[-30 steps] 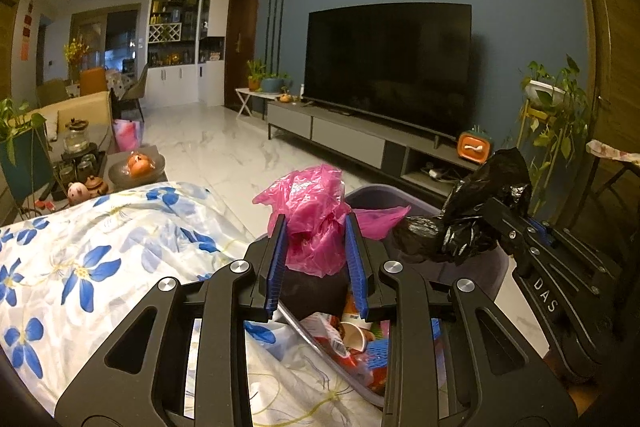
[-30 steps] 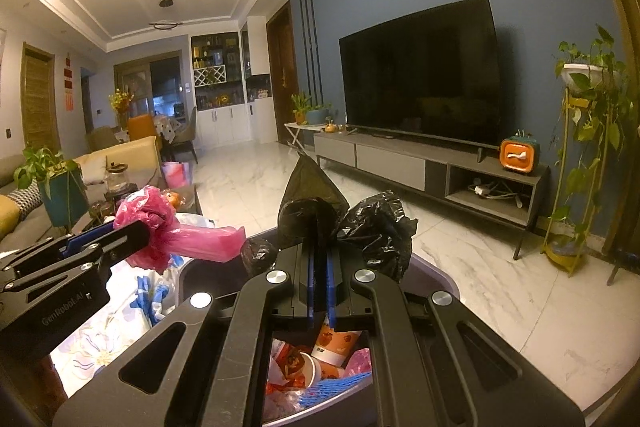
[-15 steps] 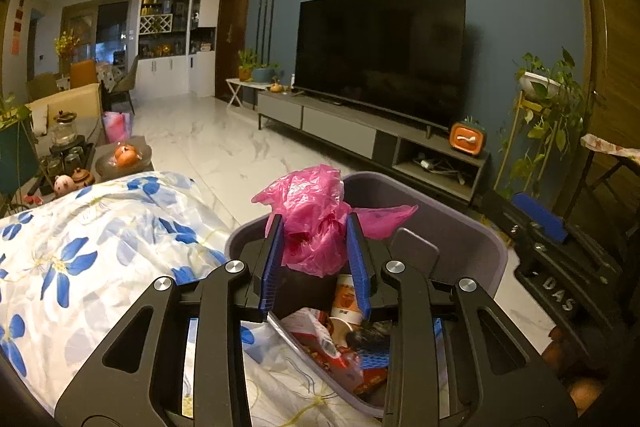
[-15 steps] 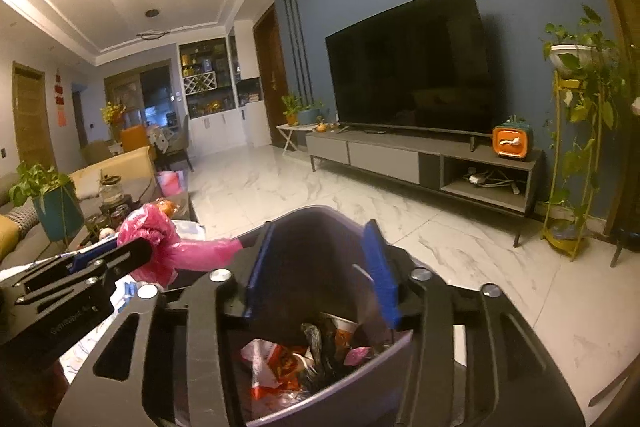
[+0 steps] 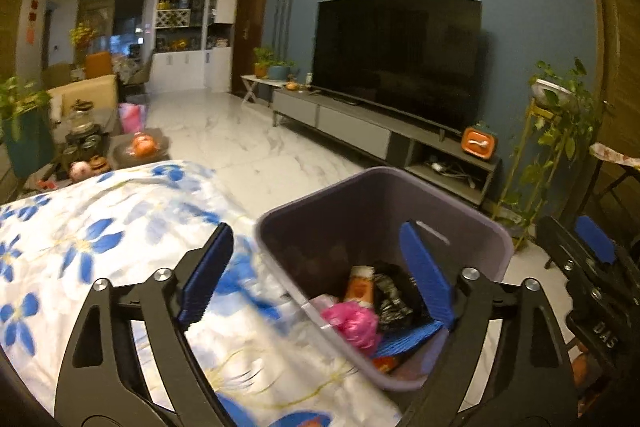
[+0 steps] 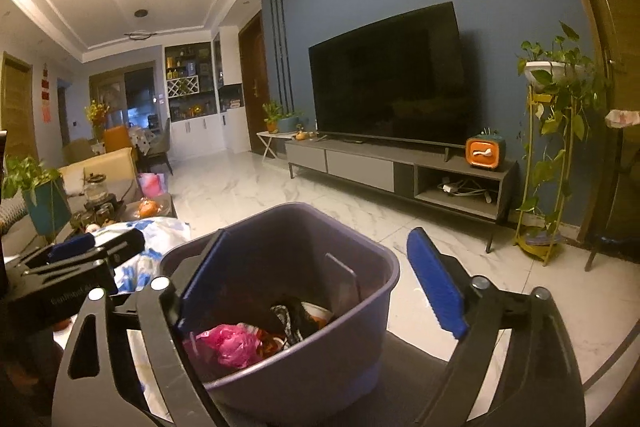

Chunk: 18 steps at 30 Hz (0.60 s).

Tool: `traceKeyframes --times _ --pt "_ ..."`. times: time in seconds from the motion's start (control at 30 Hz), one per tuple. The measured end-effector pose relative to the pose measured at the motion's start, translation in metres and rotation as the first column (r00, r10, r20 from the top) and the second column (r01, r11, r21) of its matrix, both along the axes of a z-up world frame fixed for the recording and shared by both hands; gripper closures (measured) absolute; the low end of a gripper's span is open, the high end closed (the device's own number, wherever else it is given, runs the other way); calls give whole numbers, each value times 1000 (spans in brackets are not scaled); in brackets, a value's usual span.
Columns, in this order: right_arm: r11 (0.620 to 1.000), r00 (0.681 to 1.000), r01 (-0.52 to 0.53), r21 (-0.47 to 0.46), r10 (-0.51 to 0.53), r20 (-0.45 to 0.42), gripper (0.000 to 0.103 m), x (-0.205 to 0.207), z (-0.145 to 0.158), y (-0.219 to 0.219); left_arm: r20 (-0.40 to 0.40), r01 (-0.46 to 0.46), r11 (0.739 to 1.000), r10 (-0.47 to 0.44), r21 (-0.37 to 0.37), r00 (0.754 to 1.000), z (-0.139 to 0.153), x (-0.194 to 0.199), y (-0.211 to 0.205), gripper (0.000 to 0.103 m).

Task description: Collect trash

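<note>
Crumpled pink bag lies inside the grey bin.

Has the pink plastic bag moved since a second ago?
Yes. The pink plastic bag dropped from the left gripper down into the purple bin.

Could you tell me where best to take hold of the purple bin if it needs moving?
Grip the bin at its rim, probably the far wall by the slot handle, coming from above: the top is open and the thin upright wall suits the jaws.
</note>
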State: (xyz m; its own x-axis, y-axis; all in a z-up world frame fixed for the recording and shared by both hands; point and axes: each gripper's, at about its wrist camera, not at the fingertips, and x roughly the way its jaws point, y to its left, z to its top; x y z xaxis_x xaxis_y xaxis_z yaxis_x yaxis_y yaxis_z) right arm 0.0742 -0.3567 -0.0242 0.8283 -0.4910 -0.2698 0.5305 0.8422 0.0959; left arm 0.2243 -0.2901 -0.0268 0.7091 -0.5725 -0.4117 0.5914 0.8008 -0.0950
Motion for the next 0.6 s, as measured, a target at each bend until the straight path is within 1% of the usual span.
traceKeyframes --times 0.1,0.13,0.23,0.33,0.47,0.53,0.6 --pt "999 999 -22 -31 21 -35 11 -3 0 17 14 -61 997 61 38 998 -1 -12 21 13" --pt "999 999 -30 -39 28 -42 5 -5 1 24 20 -77 996 76 47 997 -1 -15 26 11" --pt "997 997 -61 -55 58 -44 6 -12 1 45 46 -158 984 154 85 987 -3 -33 57 6" --pt "994 995 -89 -65 85 -59 6 -16 2 65 62 -220 971 214 99 975 0 -51 85 6" --pt "991 989 -129 -41 126 -73 6 -23 6 89 56 -269 960 265 82 963 7 -75 123 6" --pt "989 987 -143 -44 140 -73 6 -28 7 103 59 -300 951 296 75 953 12 -89 143 6" --pt "988 986 -148 -49 144 -80 6 -32 8 117 67 -325 942 320 83 945 15 -101 158 6"
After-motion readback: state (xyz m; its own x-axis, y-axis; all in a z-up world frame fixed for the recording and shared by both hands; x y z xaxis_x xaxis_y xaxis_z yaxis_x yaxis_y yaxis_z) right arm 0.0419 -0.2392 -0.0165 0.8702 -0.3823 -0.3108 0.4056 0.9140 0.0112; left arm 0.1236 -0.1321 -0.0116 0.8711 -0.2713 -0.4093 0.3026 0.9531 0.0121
